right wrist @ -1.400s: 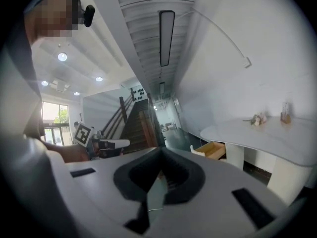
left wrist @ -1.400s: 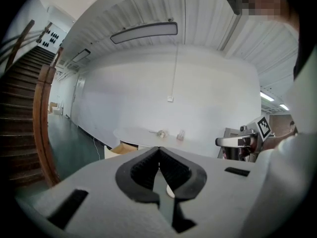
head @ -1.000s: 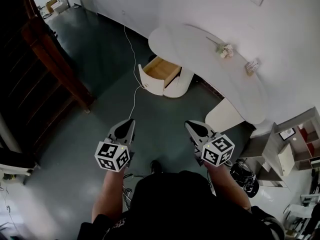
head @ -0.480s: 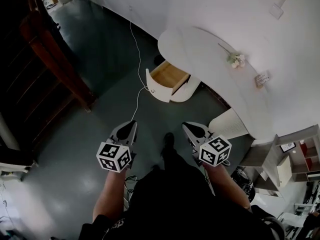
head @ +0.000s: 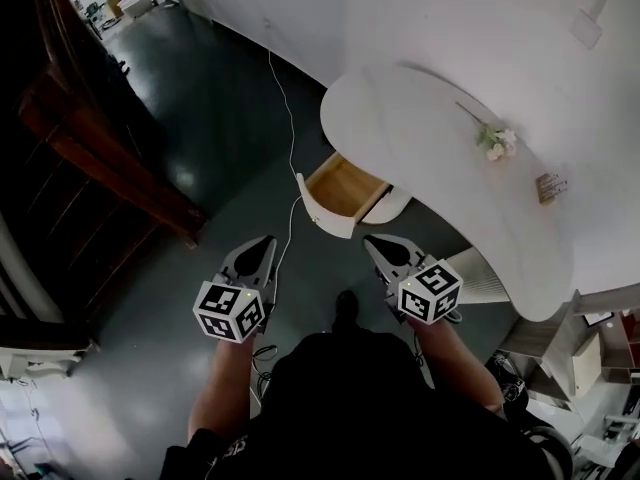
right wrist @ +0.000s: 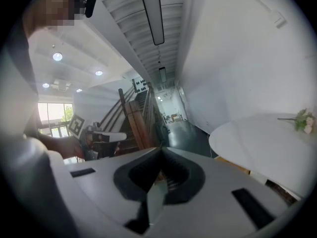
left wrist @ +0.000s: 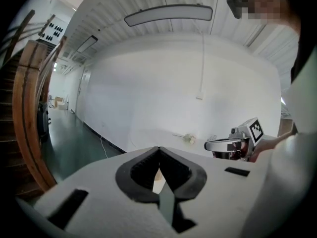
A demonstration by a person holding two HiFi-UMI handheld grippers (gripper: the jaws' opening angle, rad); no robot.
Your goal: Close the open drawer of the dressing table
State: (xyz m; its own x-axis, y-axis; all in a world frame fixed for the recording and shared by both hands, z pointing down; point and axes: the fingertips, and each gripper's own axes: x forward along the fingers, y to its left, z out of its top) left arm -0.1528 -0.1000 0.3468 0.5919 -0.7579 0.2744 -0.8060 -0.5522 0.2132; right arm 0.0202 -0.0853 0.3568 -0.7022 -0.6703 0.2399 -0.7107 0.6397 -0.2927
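You hold the left gripper (head: pixel 258 248) and the right gripper (head: pixel 385 250) side by side, each with jaws pressed together on nothing (a closed tip likely suits pushing). The drawer (head: pixel 345 190) stands well ahead, between both tips, pulled out from under the white dressing table (head: pixel 430 138), showing a bare wooden interior and curved white front.

Bright ceiling light (left wrist: pixel 168 14), dark fisheye corners, near parts perhaps blurred
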